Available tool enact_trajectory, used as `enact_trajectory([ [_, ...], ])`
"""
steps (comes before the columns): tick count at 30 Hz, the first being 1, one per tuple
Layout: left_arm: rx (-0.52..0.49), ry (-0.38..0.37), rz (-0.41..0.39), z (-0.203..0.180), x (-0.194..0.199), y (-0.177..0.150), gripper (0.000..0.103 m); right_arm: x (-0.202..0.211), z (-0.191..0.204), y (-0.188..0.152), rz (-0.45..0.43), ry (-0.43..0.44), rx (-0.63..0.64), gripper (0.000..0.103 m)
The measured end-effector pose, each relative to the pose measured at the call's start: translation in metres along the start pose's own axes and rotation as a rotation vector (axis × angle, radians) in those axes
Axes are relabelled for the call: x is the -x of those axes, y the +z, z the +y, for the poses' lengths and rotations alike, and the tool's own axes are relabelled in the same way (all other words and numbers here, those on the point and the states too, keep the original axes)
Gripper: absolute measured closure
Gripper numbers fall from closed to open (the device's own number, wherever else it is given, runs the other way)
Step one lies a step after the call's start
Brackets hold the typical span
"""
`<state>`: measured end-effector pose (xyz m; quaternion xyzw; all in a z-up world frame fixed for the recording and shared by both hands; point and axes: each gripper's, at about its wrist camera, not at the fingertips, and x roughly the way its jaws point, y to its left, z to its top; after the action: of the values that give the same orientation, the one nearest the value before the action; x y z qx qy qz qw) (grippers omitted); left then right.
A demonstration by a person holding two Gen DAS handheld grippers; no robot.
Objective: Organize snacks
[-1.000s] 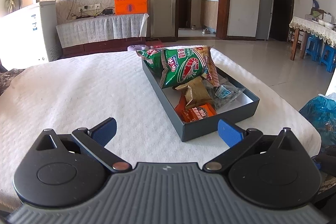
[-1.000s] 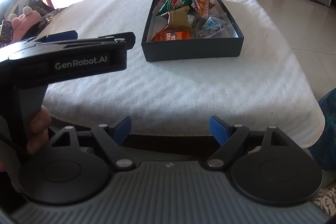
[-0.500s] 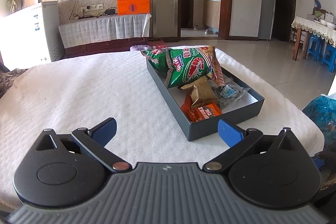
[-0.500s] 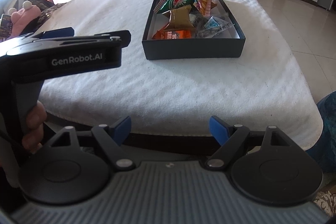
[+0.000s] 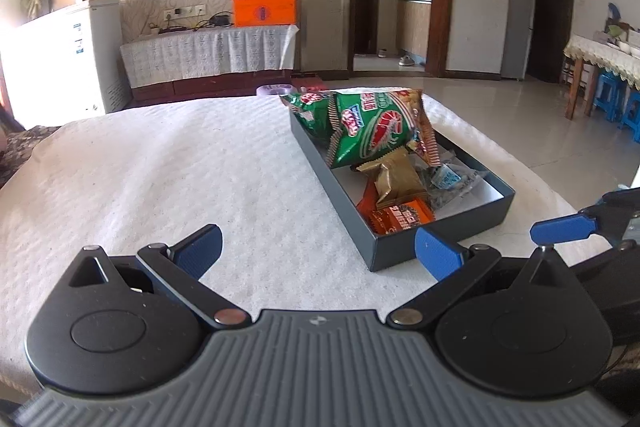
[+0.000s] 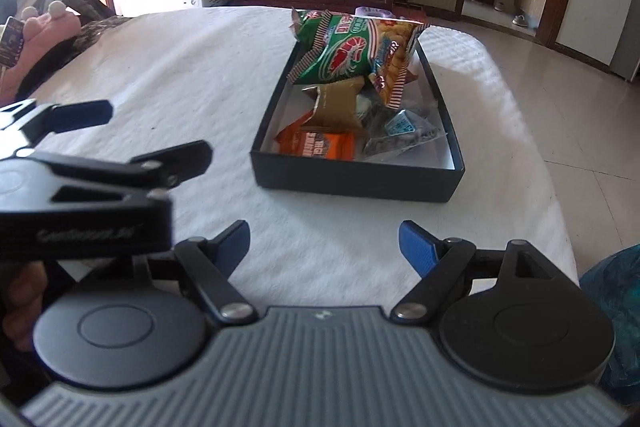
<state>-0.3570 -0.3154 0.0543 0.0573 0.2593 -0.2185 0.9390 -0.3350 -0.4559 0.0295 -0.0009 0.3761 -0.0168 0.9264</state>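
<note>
Snacks sit piled in the dark box [image 6: 352, 183], which rests toward the right edge of the counter [image 6: 200, 75] under its white, waffle-textured cloth. My right hand-held gripper [image 6: 324, 247] is spread wide with nothing between its blue ribbed pads, and so is my left hand-held gripper [image 5: 318, 249]; both hang over the counter's near edge, well apart from the box.

Over the last second my right hand has swung sideways and rolled, so the box now sits skewed in its view and looks closer, while my left hand has barely shifted. I read that as lining up a reach into the box, with no packet picked yet.

Inside, a puffy green foil bag [image 6: 340, 55] with a red shrimp picture leans over the far end, crinkly and slippery by the look of it. Below it lies a small gold pillow-shaped packet [image 6: 338, 105], then a flat orange wrapper [image 6: 320, 145] against the near wall, and a clear plastic pouch [image 6: 400, 137] of something dark toward the right wall. The box is rigid card, white inside.
</note>
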Motion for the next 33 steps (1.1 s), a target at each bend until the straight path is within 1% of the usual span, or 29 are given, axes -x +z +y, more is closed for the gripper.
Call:
enact_trajectory([
  [4, 0.01, 0.003, 0.009, 0.0, -0.005, 0.001, 0.0, -0.011, -0.004, 0.006, -0.002, -0.018, 0.045, 0.02],
  [8, 0.006, 0.004, 0.006, -0.003, -0.006, 0.001, 0.0, -0.016, -0.008, 0.006, 0.002, -0.023, 0.044, 0.02],
  [10, 0.003, 0.005, 0.005, -0.004, -0.006, 0.001, 0.0, -0.017, -0.008, 0.005, 0.007, -0.042, 0.058, 0.02],
  [17, 0.003, 0.011, 0.009, -0.005, -0.009, 0.001, 0.0, -0.021, -0.002, 0.004, 0.016, -0.059, 0.123, 0.02],
  [33, 0.005, 0.015, 0.009, -0.004, -0.012, 0.001, 0.0, -0.024, 0.005, 0.004, 0.038, -0.061, 0.175, 0.02],
])
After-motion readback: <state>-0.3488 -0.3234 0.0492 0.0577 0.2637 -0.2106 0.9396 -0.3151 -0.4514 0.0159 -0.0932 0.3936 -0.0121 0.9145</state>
